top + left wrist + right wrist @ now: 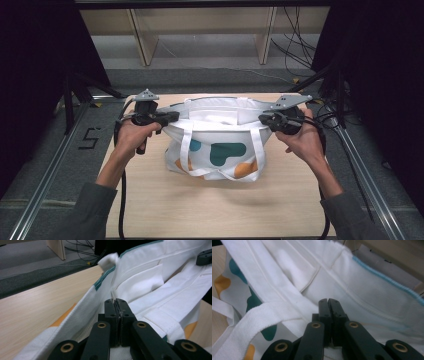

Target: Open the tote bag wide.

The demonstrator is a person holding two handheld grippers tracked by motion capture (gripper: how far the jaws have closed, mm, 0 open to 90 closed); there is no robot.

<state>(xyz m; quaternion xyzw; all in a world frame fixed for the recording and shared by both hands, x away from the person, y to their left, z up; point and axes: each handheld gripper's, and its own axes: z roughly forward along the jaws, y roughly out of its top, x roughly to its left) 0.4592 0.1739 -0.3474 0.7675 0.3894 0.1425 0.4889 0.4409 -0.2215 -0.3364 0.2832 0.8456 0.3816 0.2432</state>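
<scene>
A white tote bag [220, 150] with teal and orange blobs stands open-mouthed on the wooden table [150, 200], its white straps hanging down the front. My left gripper [171, 118] is shut on the bag's left rim, and the seam is pinched between its jaws in the left gripper view [116, 302]. My right gripper [264, 120] is shut on the right rim; its jaws close over white fabric in the right gripper view [328, 302]. The two hold the mouth stretched wide. An inner pocket [297, 272] shows on the bag's lining.
Wooden shelf legs [145, 40] and loose cables [295, 45] stand on the grey floor beyond the table's far edge. Metal rails [50, 165] run along both sides of the table. Bare table surface lies in front of the bag.
</scene>
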